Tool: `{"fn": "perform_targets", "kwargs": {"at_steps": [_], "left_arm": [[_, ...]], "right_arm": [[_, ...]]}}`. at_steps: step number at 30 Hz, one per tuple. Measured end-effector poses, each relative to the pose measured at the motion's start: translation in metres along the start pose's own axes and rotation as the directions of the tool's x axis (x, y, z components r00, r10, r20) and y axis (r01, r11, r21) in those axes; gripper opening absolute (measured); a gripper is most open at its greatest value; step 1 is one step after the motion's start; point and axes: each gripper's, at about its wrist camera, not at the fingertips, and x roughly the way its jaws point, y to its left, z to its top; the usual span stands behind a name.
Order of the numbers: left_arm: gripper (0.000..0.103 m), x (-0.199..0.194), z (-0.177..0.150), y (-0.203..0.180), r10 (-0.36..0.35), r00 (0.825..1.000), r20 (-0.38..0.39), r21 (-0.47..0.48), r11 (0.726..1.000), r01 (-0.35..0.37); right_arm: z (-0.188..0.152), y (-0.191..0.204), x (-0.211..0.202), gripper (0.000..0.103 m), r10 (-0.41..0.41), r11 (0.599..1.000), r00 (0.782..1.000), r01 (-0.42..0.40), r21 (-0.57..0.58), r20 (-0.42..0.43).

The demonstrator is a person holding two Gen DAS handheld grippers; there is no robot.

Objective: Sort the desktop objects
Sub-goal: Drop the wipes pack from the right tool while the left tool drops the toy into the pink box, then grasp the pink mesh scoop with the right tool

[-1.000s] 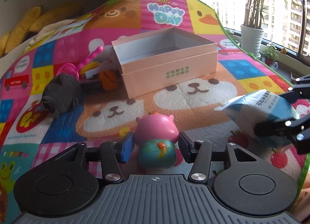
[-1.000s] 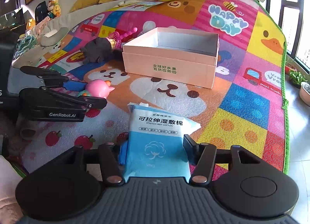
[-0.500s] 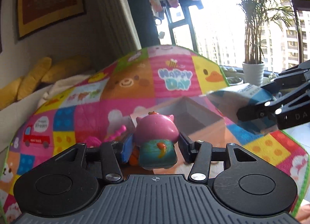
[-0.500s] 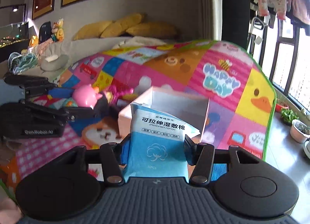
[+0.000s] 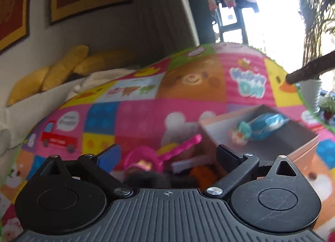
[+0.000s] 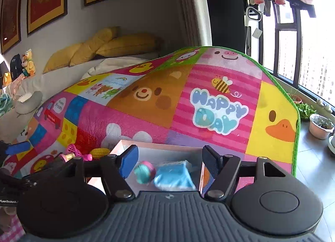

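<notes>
The pink cardboard box (image 5: pixel 303 149) holds the pink-and-teal pig toy (image 5: pixel 240 134) and the blue wet-cotton pack (image 5: pixel 266 123). Both show in the right wrist view too: the toy (image 6: pixel 144 171) and the pack (image 6: pixel 174 176) lie inside the box (image 6: pixel 159 146). My left gripper (image 5: pixel 168 155) is open and empty, above the toys left of the box. My right gripper (image 6: pixel 169 159) is open and empty, just above the box. A finger of the right gripper (image 5: pixel 309 70) shows at the right edge of the left wrist view.
A pink scoop (image 5: pixel 175 147), a yellow corn toy (image 6: pixel 99 152), an orange toy (image 5: pixel 202 176) and a dark plush (image 5: pixel 146 179) lie left of the box on the colourful play mat (image 6: pixel 146 116). Yellow cushions (image 6: pixel 117 45) and potted plants (image 6: pixel 320 125) surround it.
Both grippers opened. The pig toy and the blue pack left the fingers and now lie in the box. Both grippers are higher and tilted further up.
</notes>
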Motion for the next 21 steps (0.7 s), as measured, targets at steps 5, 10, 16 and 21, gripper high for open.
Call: {"fn": "perform_targets", "kwargs": {"at_steps": [5, 10, 16, 21], "left_arm": [[0.1, 0.023, -0.038, 0.021, 0.015, 0.987, -0.161, -0.044, 0.999, -0.022], [0.1, 0.03, -0.049, 0.022, 0.001, 0.984, -0.177, -0.096, 0.995, -0.019], [0.102, 0.017, -0.062, 0.029, -0.028, 0.986, -0.166, -0.138, 0.99, 0.005], [0.102, 0.016, -0.067, 0.042, -0.05, 0.986, -0.159, -0.224, 0.974, 0.014]], "right_arm": [[-0.013, 0.037, 0.019, 0.068, 0.067, 0.995, 0.997, -0.07, -0.067, -0.046], [-0.008, 0.108, 0.057, 0.066, 0.179, 0.963, 0.97, -0.207, -0.171, -0.166], [0.013, 0.179, 0.124, 0.061, 0.204, 0.93, 0.941, -0.272, -0.246, -0.272], [0.01, 0.229, 0.182, 0.054, 0.195, 0.923, 0.921, -0.288, -0.254, -0.337]]}}
